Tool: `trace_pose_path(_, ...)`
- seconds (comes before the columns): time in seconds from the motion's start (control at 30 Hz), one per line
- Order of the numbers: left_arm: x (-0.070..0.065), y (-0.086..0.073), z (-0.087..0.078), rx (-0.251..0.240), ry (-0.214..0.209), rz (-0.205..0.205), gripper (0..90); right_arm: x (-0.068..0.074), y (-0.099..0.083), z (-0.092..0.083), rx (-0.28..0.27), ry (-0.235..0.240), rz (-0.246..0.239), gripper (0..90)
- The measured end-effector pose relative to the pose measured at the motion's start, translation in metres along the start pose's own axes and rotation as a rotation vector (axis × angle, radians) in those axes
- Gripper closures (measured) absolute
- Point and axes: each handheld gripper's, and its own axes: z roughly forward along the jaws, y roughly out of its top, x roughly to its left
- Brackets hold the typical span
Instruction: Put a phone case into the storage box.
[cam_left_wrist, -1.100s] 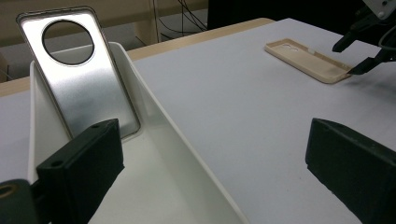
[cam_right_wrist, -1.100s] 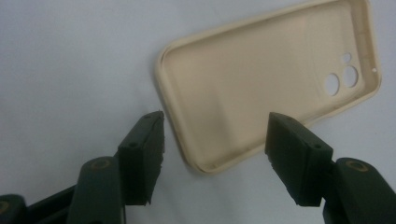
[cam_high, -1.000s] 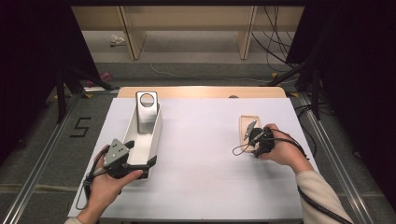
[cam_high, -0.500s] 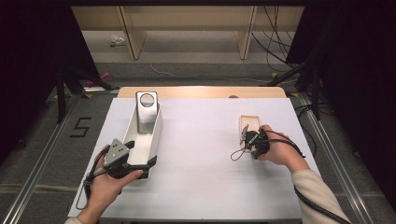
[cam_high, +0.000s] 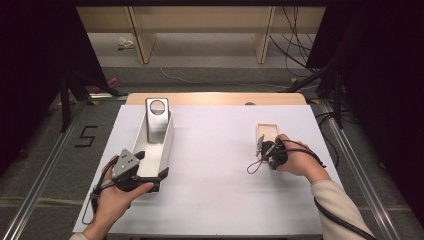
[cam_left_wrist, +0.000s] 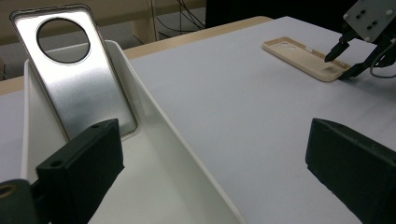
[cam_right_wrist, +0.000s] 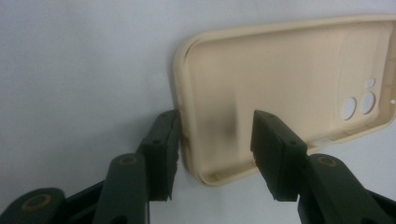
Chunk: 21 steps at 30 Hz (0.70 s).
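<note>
Now half-closed and just been narrowing, right gripper jaws straddling the near corner of the beige phone case: one jaw outside the rim, touching or nearly touching, the other inside the open shell, not yet pressing. Lying flat, hollow side up, long axis running away toward the far edge of the worktop, close to its right edge. Nearer by far to the right hand. Wide apart and holding nothing, left gripper jaws at the near end of the white tray near the left edge, a silver plate leaning inside its far end. Beyond: smooth white surface, wooden strip, dark surroundings, cables on floor.
</note>
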Motion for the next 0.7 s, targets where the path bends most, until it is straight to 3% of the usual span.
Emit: trace_pose_path(0.7,-0.0006,-0.0002,0.0002,0.003,-0.002,0.003,3.7,0.0044,0.0010,0.0000,0.004,0.060,-0.061,78.6)
